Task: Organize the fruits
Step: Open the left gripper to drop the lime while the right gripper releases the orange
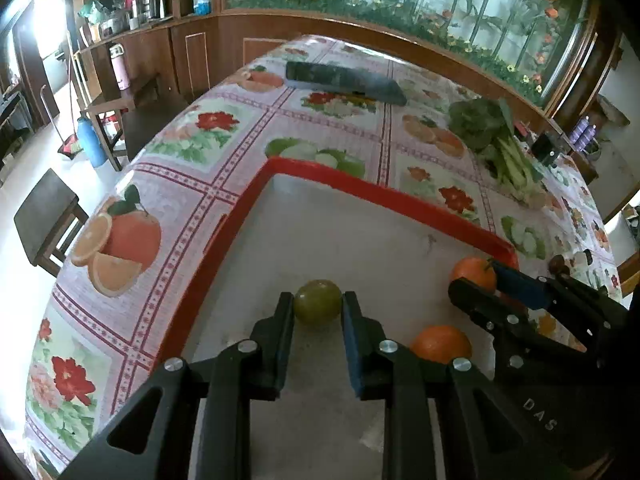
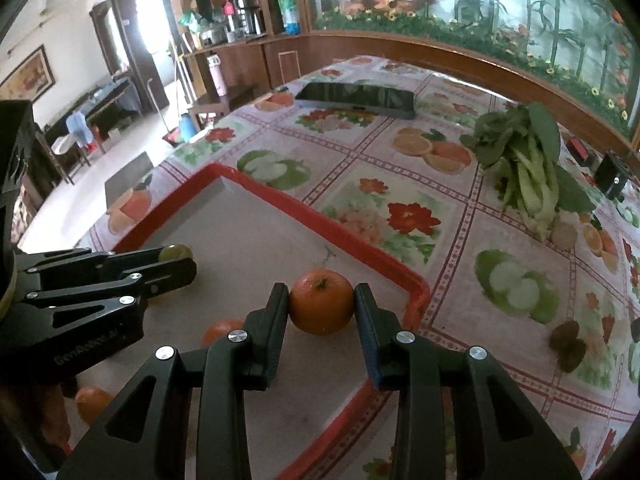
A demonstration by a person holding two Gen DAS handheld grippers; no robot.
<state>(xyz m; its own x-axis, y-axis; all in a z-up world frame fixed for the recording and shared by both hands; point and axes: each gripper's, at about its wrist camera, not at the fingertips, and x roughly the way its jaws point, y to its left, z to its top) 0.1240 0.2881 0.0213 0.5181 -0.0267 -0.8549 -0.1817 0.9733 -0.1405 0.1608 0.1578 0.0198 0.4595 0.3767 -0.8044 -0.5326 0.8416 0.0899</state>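
We are holding a green fruit (image 1: 318, 302) in the left gripper (image 1: 318, 308), its jaws narrowed onto the fruit's two sides, low over the grey floor of the red-rimmed tray (image 1: 240, 216). From the left wrist view the fruit is sitting at about six o'clock of the tray's visible floor, with the tray's far corner up at twelve. At four o'clock from the green fruit a loose orange (image 1: 441, 343) is lying on the tray floor, just beside the left gripper's right finger.

Moving rightward, we are gripping a second orange (image 2: 322, 301) in the right gripper (image 2: 322, 304); its jaws are pressing on the fruit from both sides, stem end facing up, close to the tray's right-hand corner. In the right wrist view the left gripper is showing at nine o'clock, and another small orange (image 2: 93, 402) is peeking out at seven o'clock by the lower left edge.

Past the tray, on the fruit-and-flower patterned tablecloth (image 2: 400, 184), a dark phone (image 2: 356, 99) is lying at twelve o'clock, a bunch of leafy greens (image 2: 528, 168) at two o'clock, and two brown kiwis (image 2: 568, 344) at three o'clock, well apart from the tray.
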